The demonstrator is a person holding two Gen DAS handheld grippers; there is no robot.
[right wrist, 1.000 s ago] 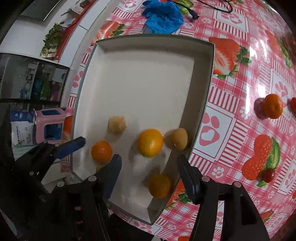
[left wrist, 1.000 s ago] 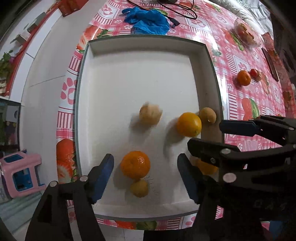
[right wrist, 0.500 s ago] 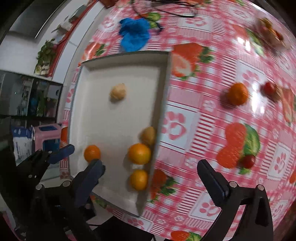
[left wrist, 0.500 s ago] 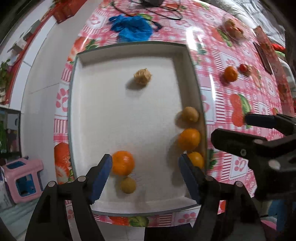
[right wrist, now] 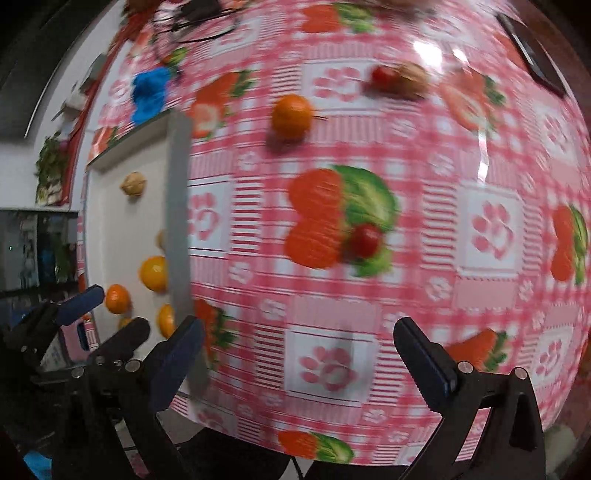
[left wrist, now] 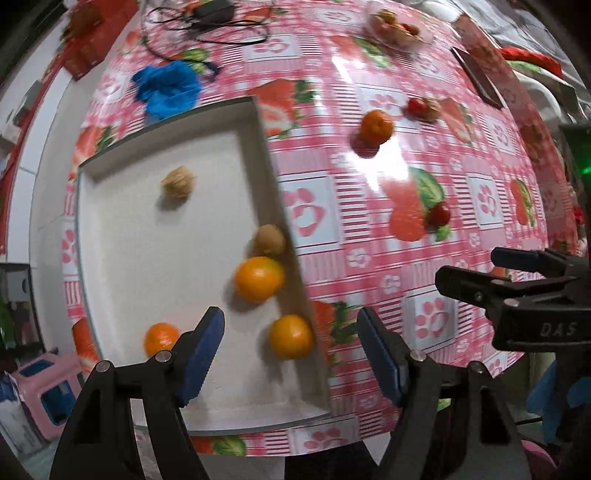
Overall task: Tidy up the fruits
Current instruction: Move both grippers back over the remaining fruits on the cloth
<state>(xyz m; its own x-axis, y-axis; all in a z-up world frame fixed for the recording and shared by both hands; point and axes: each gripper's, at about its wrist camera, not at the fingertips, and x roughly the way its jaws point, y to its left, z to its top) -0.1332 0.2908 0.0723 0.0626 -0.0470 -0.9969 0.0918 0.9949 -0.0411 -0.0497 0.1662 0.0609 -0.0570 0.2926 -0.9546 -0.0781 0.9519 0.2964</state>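
Both grippers, right gripper (right wrist: pixel 295 354) spread wide and left gripper (left wrist: pixel 291 350) half-spread, empty, have swung from the tray (left wrist: pixel 266 155) toward the loose tangerine (right wrist: pixel 291 116)

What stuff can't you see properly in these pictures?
- Right wrist view: the tray wall hides parts of three fruits behind it.
- Right wrist view: motion blur smears the brownish thing beside a red fruit.
- Left wrist view: the bowl contents are blurred, too small.
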